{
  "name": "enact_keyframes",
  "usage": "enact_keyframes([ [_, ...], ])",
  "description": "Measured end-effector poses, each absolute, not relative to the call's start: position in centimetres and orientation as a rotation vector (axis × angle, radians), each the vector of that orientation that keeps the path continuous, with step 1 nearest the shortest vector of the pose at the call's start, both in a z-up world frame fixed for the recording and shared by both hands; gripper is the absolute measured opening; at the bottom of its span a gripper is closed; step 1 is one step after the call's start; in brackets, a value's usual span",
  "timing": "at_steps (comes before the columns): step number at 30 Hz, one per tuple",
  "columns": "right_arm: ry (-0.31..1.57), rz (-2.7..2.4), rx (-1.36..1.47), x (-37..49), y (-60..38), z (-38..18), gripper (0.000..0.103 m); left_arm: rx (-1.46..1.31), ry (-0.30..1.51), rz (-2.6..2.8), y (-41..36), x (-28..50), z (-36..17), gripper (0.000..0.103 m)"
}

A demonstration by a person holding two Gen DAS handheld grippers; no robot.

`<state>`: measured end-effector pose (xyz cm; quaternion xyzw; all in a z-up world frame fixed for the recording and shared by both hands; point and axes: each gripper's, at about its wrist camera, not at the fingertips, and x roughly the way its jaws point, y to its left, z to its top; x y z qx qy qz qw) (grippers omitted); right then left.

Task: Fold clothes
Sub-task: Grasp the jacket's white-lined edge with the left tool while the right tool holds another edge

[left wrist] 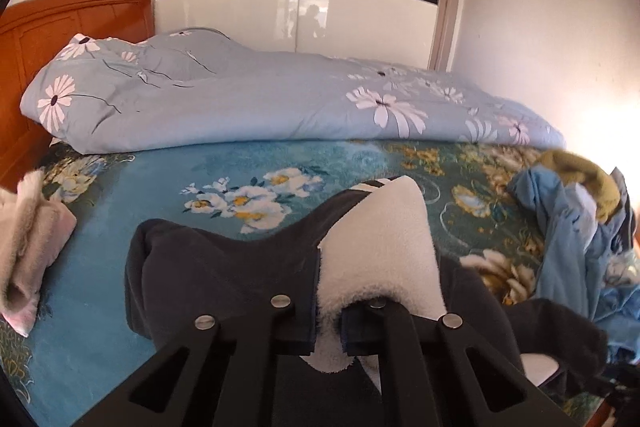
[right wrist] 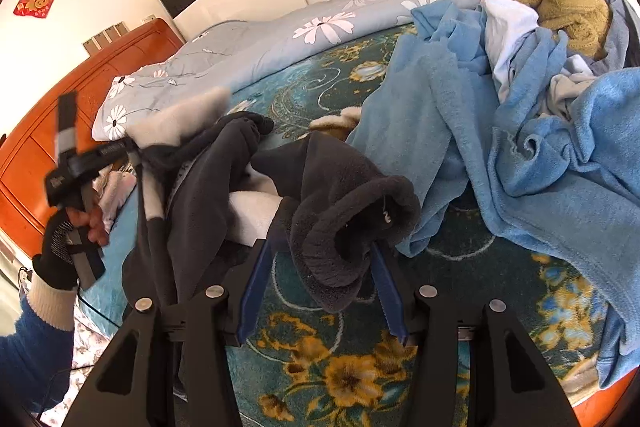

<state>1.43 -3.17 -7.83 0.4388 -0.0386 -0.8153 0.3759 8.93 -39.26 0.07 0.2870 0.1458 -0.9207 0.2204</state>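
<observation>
I have one dark grey fleece garment point(right wrist: 224, 163) with a white plush lining point(left wrist: 384, 251) up between my two tongs, over the bed point(right wrist: 320, 379) with its teal flowered blanket.

My left tongs point(left wrist: 328, 327) are pinched fully together on an edge of it, where the white lining meets the dark outer cloth, at about 6 o'clock in the left wrist view. In the right wrist view those same tongs sit at 9 o'clock, held by my gloved hand point(right wrist: 64, 243), with the garment hanging from them.

My right tongs point(right wrist: 324, 267) stand about half open, with a rolled dark cuff or hem bunched between the blue pads point(right wrist: 256, 291). The cloth fills the gap and looks gripped, though the bunch hides the exact contact.

As for progress, I judge this garment barely begun: it is twisted and hanging, not spread flat, and no fold shows in it. It needs laying out on the blanket and smoothing before any fold.

A pale pink item point(left wrist: 28, 247) at 9 o'clock in the left view lies compactly and may be done already; I cannot be sure.

Much is left: a heap at 2 o'clock in the right view holds light blue towelling point(right wrist: 540, 155), something mustard point(right wrist: 560, 3), and white and grey pieces, all crumpled.
</observation>
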Motion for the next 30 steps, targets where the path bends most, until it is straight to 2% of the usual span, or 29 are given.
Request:
enact_keyframes([
  [5, -0.072, -2.089, 1.118, 2.4, -3.2, -7.6, 0.053, 0.609, 0.482, -2.533, -44.0, 17.3, 5.2, 0.008],
  [9, -0.098, -2.078, 1.117, 2.9, -3.9, -7.2, 0.053, 0.508, 0.615, -2.426, -49.2, 26.0, 6.1, 0.008],
  [15, -0.103, -2.036, 1.121, 3.6, -6.4, -6.5, 0.053, 0.536, 0.747, -2.244, -53.1, 36.2, 0.7, 0.008],
  [18, -0.048, -2.012, 1.11, 3.6, -9.0, -5.7, 0.053, 0.56, 0.878, -2.195, -53.8, 39.2, -3.3, 0.008],
  [26, 0.011, -1.841, 1.015, 2.1, -19.0, -1.2, 0.053, 0.634, 0.984, -2.131, -51.6, 42.0, -11.1, 0.009],
  [30, 0.058, -1.724, 1.004, 0.4, -27.1, 0.8, 0.053, 0.623, 1.022, -2.149, -51.6, 42.3, -12.1, 0.009],
])
